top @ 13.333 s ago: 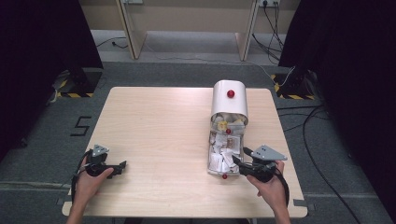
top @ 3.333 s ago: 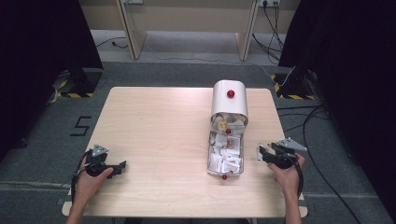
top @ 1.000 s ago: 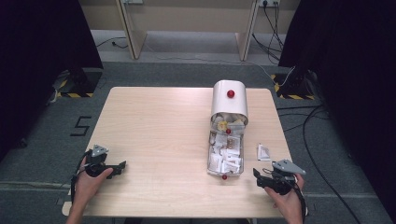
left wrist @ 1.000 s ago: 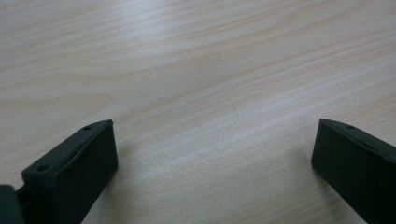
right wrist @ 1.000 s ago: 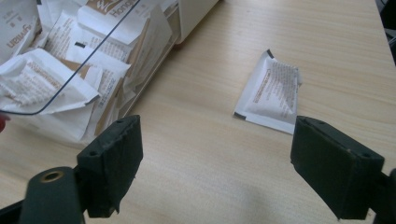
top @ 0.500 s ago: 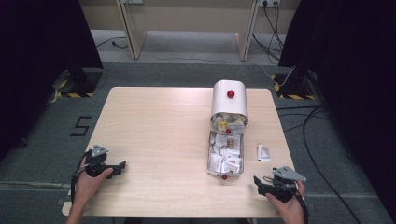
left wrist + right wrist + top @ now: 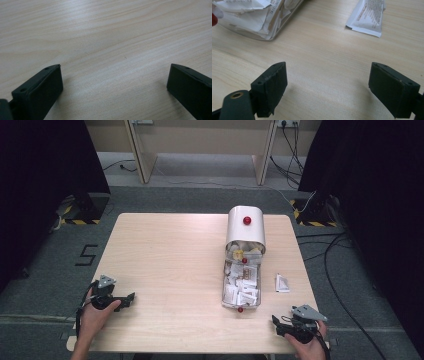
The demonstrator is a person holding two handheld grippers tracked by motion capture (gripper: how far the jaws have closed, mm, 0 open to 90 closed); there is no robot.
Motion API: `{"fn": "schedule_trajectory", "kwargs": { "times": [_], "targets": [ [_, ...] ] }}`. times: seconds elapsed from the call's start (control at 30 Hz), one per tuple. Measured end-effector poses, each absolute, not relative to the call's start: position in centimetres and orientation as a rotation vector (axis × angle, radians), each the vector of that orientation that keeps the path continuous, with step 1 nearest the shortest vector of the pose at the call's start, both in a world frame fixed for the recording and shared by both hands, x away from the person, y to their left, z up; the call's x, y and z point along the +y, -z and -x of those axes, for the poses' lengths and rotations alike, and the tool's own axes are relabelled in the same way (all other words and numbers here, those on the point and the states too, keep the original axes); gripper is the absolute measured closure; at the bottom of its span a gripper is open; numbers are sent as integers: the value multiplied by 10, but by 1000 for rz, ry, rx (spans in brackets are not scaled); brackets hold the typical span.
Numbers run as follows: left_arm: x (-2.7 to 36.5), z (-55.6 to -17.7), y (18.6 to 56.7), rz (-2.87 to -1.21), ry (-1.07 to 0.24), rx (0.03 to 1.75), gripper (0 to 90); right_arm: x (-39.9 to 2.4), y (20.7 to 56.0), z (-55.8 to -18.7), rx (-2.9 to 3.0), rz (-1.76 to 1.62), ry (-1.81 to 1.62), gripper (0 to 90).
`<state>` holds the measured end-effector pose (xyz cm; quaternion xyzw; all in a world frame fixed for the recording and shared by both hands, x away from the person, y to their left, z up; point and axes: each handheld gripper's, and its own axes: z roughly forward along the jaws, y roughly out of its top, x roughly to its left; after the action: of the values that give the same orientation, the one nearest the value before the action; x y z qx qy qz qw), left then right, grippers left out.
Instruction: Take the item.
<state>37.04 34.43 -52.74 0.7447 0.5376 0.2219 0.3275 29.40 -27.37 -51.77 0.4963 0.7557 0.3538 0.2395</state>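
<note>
The right gripper (image 7: 328, 86) rests near the desk's near right corner with its black jaws spread wide and nothing between them, and the left gripper (image 7: 113, 86) sits equally splayed and empty over bare pale wood grain by the near left corner. Ahead of the right jaws, slightly to their right, lies a flat white printed sachet (image 7: 367, 16), its long axis running away from them toward the far edge. It lies apart from the clear tray (image 7: 224, 290) of crumpled paper packets beside it, which reaches under a white rounded cover (image 7: 245, 229) with a red knob; the right hand looks far nearer to it.
</note>
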Motion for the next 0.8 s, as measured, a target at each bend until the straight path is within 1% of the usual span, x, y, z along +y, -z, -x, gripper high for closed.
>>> {"fn": "schedule_trajectory", "kwargs": {
  "times": [0.8],
  "targets": [
    [344,-370,527,-1950,-581,1408,0,-279,528,-283,2035,-1346,-1003,140]
  ]
}}
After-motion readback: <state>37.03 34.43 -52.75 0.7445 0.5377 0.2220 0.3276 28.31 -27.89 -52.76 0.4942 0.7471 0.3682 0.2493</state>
